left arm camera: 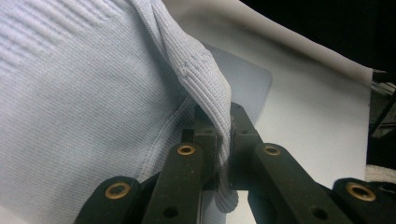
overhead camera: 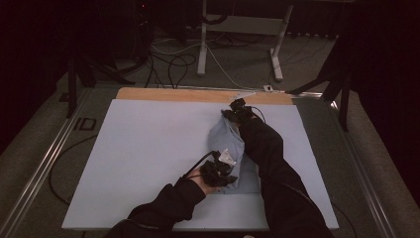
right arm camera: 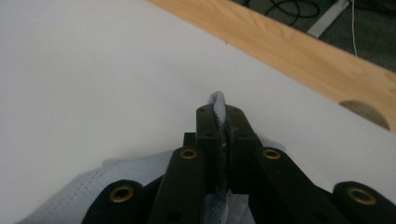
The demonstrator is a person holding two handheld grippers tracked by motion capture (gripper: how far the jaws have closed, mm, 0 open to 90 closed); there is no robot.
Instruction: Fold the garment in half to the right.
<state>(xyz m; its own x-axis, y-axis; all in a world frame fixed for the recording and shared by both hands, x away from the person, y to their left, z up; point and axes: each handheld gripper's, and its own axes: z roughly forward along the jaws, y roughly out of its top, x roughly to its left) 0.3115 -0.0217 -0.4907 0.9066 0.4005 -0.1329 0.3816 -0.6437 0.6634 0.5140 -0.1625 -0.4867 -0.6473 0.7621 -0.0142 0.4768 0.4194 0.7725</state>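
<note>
The garment point(overhead camera: 229, 144) was pale blue with a fine ribbed knit, lying on a plain white tabletop point(overhead camera: 148, 144) edged at twelve o'clock by a light wooden strip point(overhead camera: 173, 94), while both grippers were black with brass-coloured rivets and the sleeves point(overhead camera: 277, 168) were black.

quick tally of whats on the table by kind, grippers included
Light blue knit garment: 1, pinched at two places
Black grippers: 2, left gripper and right gripper, each shut on the cloth
White mat covering the table: 1
Total: 4
</note>
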